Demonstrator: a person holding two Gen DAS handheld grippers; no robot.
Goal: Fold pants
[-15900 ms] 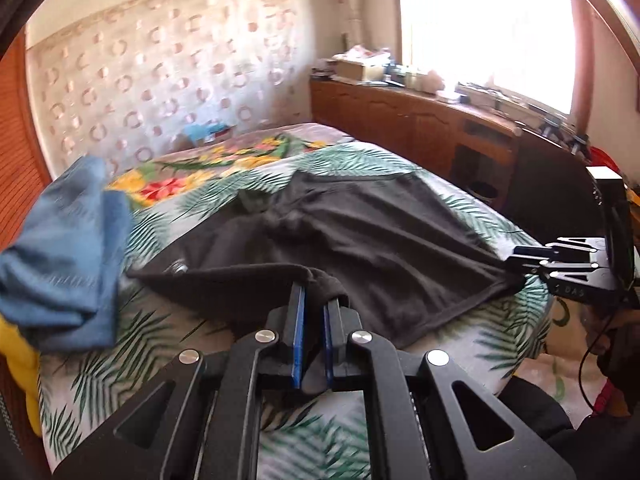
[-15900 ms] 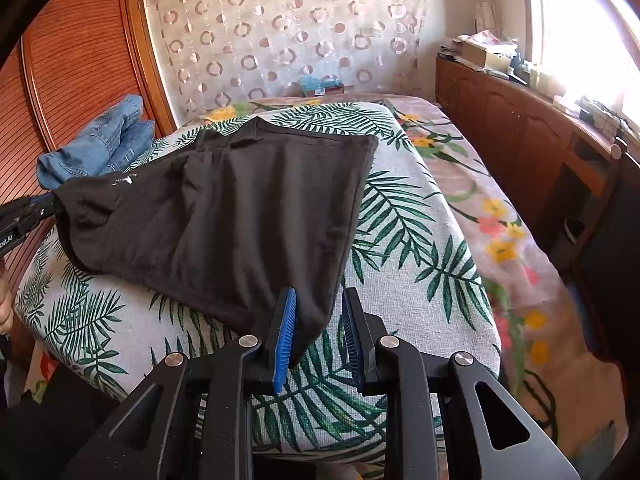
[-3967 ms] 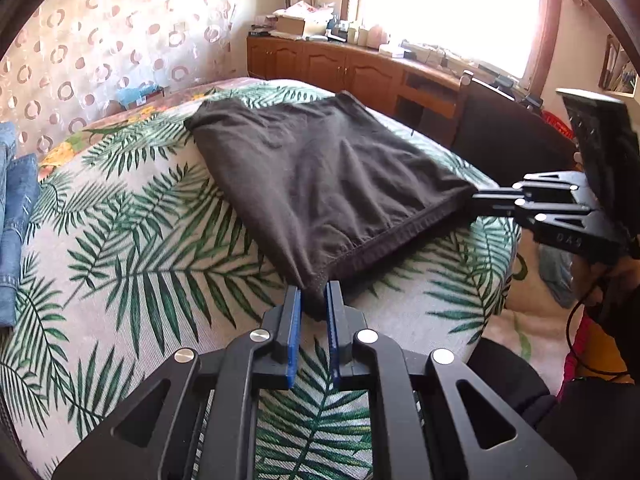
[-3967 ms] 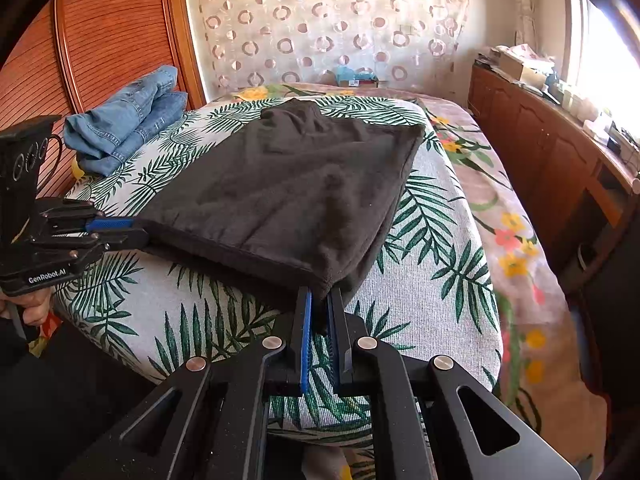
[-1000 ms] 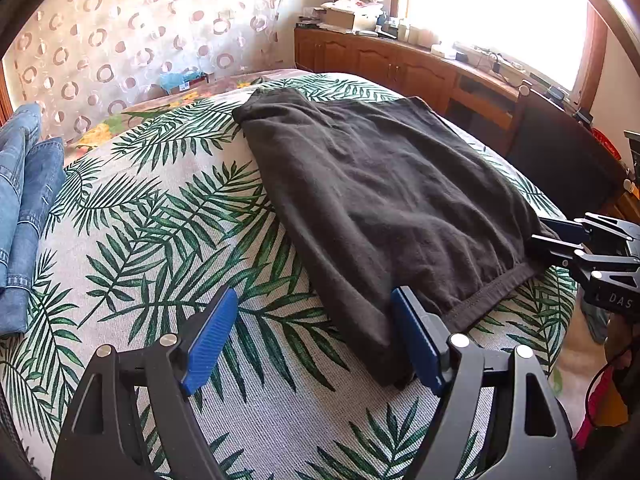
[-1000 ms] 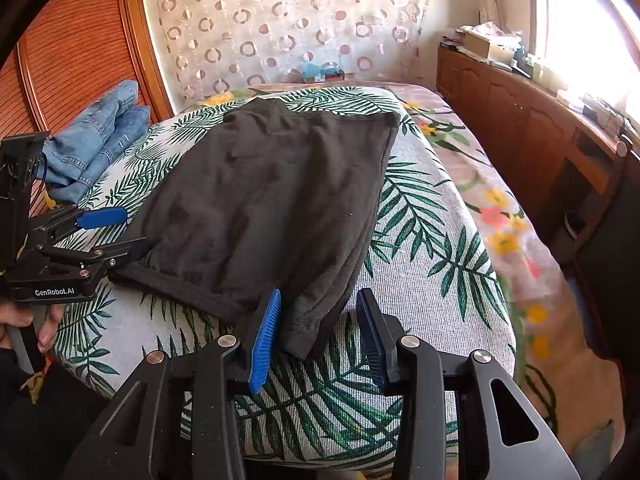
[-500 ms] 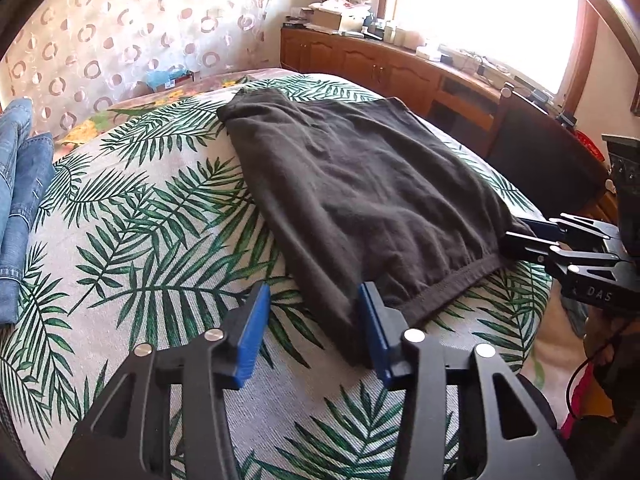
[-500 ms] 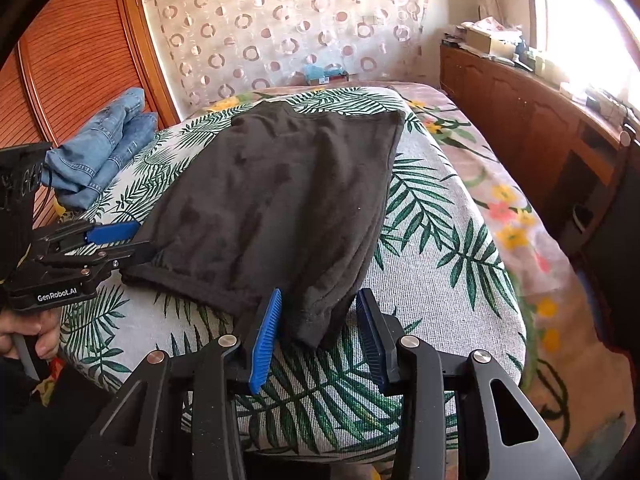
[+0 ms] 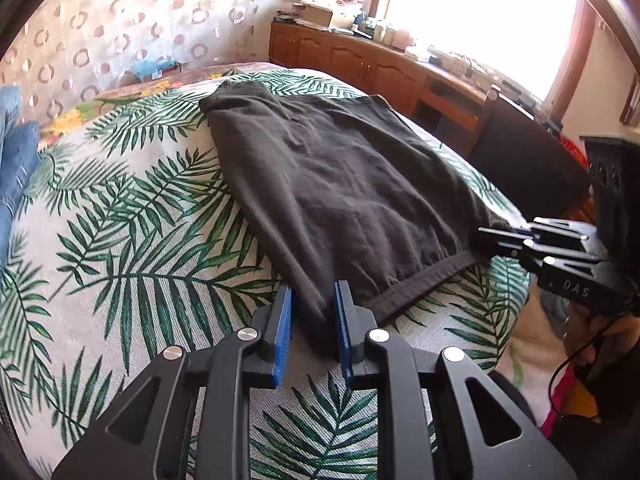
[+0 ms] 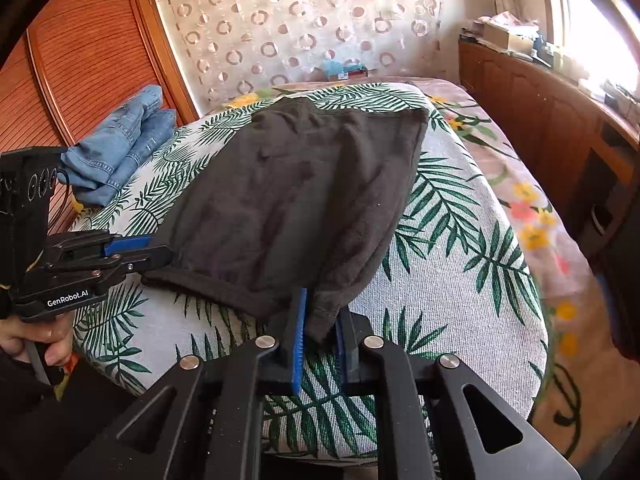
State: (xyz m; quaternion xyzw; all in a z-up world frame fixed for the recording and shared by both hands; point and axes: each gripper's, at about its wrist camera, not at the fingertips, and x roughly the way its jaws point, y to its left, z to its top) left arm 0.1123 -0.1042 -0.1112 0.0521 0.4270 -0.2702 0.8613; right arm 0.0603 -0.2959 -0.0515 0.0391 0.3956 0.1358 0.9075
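Observation:
Dark folded pants (image 9: pixel 340 184) lie flat on the palm-leaf bed sheet (image 9: pixel 120 240). My left gripper (image 9: pixel 313 320) sits at their near left corner, jaws closing; the corner is between the blue pads, which still stand a little apart. In the right wrist view the pants (image 10: pixel 304 184) stretch away from my right gripper (image 10: pixel 320 328), whose jaws are closing with the pads pressed on the near right corner. Each view also shows the opposite tool: the right gripper (image 9: pixel 482 240) at the hem's right end, the left gripper (image 10: pixel 162 254) at its left end.
Folded blue jeans (image 10: pixel 120 148) lie by the wooden headboard (image 10: pixel 80 60). A long wooden cabinet (image 9: pixel 380 68) runs under the bright window and a dark chair (image 9: pixel 528 164) stands beside the bed. A person's hand (image 10: pixel 36 340) holds the left tool off the bed's edge.
The left jaws have narrowed from wide open to a small gap around the left corner. The right jaws have come together onto the right corner. Neither hand shifted much.

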